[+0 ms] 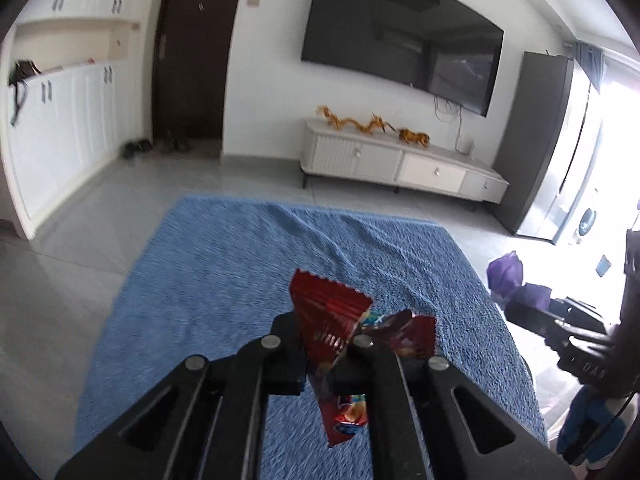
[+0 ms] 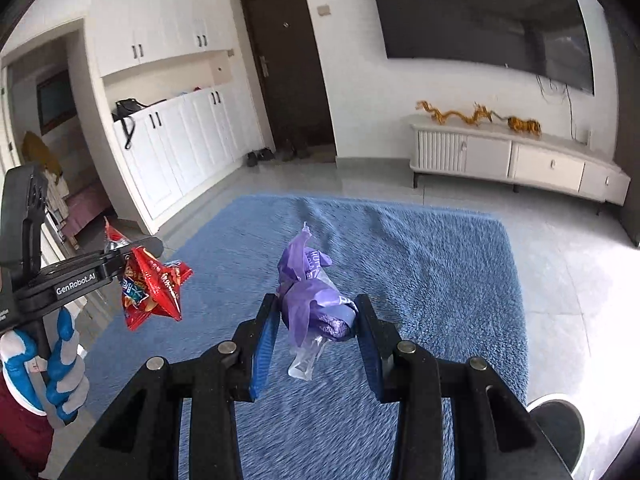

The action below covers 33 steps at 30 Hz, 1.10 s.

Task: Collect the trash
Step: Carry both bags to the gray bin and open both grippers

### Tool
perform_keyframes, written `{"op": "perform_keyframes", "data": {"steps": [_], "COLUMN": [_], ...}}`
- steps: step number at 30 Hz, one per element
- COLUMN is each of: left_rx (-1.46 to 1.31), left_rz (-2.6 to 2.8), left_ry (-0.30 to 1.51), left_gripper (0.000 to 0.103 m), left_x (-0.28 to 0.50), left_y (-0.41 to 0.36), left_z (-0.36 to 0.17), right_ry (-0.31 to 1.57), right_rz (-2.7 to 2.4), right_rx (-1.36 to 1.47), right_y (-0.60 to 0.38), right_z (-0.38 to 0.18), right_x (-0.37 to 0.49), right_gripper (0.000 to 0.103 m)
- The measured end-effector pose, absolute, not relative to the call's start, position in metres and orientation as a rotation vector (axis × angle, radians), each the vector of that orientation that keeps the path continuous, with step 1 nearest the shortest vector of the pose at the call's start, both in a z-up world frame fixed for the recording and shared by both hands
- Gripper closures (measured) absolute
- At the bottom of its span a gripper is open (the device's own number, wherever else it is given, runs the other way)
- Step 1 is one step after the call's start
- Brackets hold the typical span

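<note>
Crumpled red wrapper (image 1: 332,332), purple wrapper (image 2: 316,304), both aloft

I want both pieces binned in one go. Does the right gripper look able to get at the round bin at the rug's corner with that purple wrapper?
Probably yes. The right gripper is shut on the purple wrapper, and the round bin sits just beside it with nothing between.

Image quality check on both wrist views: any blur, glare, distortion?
Left wrist: blue rug streaked by motion blur, window side at right blown out, red wrapper fairly sharp. Right wrist: rug smeared near the tongs, glare on floor at right, purple bag sharp. Both: strong fisheye bending, dark corners.
</note>
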State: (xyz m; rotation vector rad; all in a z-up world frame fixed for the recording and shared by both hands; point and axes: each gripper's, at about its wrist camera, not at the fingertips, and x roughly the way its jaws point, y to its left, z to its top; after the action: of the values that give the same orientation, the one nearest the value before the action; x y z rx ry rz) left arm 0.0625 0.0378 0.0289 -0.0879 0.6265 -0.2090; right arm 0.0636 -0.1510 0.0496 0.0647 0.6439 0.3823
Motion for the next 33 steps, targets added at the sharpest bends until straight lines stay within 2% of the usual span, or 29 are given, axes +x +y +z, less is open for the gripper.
{"op": "perform_keyframes", "data": {"steps": [13,33], "left_rx": [-0.046,0.052], "left_rz": [-0.116,-0.033], "left_ry": [0.457,0.439], "left_gripper": [0.097,0.097], "left_x": [-0.023,-0.036], "left_y": [0.061,0.02], "left_z": [0.063,0.064], "right_ry": [0.582,0.576], "right_rz": [0.377,0.265], "right_rx": [0.017,0.052], "right_y": [-0.141,-0.211], "right_z": [0.077,0.06], "right_x": [0.012,-0.006], "right_gripper": [0.067,0.067]}}
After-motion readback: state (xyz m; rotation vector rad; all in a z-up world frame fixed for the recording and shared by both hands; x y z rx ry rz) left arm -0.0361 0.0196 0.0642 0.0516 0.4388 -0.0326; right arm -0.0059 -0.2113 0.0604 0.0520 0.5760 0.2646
